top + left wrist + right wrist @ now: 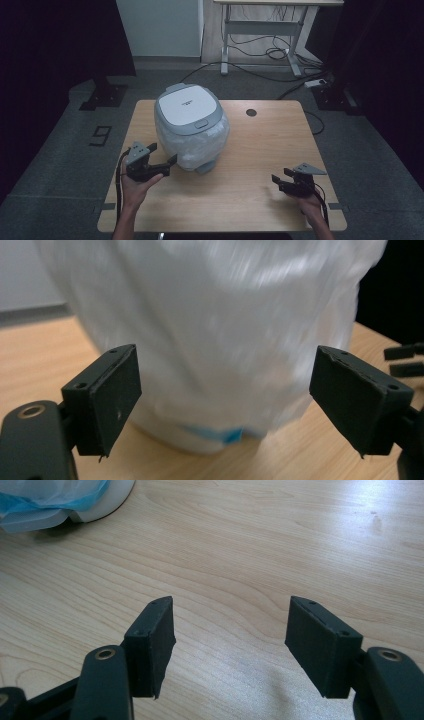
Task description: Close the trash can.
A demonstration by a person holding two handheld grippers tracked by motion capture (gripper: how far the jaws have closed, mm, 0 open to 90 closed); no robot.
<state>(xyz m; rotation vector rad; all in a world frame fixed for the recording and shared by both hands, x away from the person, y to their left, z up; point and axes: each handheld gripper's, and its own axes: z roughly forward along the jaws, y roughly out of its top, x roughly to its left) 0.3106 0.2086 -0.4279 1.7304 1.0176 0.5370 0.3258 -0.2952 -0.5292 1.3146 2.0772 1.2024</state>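
Left gripper (161, 153) jaws spread wide, angled inward; right gripper (280, 177) agape, low.

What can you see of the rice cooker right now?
The rice cooker stands upright on the table, left of centre. Its lid is shut: white top, grey rim, grey latch at the front. A clear plastic bag wraps the white body, bunching near the base. The left gripper, jaws open, points at its lower side; no touch is visible.
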